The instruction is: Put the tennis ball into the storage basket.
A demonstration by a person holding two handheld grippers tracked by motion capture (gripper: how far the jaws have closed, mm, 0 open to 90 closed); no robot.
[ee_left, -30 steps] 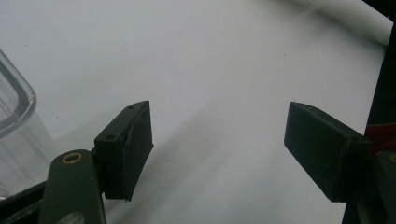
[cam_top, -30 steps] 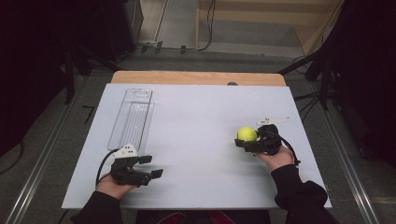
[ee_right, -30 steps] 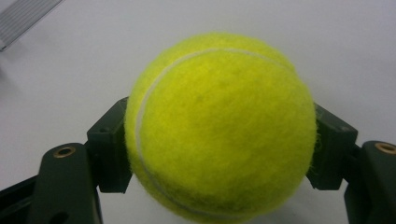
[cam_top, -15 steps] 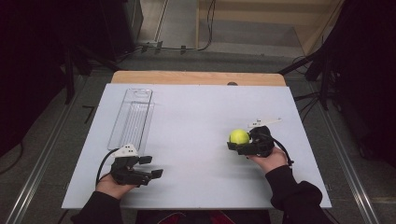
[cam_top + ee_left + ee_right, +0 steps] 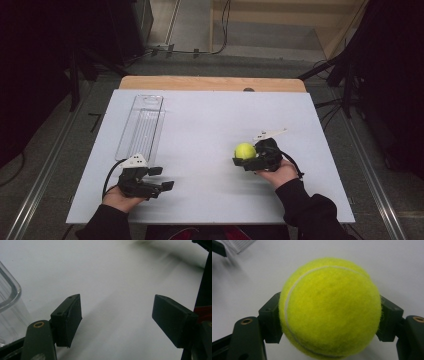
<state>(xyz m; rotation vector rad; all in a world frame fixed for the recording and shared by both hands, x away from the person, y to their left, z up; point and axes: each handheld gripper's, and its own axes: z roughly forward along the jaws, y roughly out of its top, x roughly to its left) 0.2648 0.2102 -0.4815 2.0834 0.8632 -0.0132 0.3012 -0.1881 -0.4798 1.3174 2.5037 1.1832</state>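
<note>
Yellow tennis ball (image 5: pixel 245 150) sits clamped in the right gripper (image 5: pixel 248 161), carried leftward above the white table (image 5: pixel 210 125). Left gripper (image 5: pixel 159 178) rests wide open, empty. Next, likely: reach the clear tray (image 5: pixel 141 127), far left.

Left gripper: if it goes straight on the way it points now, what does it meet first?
Probably nothing: the left gripper, jaws open, faces bare white table. The clear tray sits off to its side.
</note>
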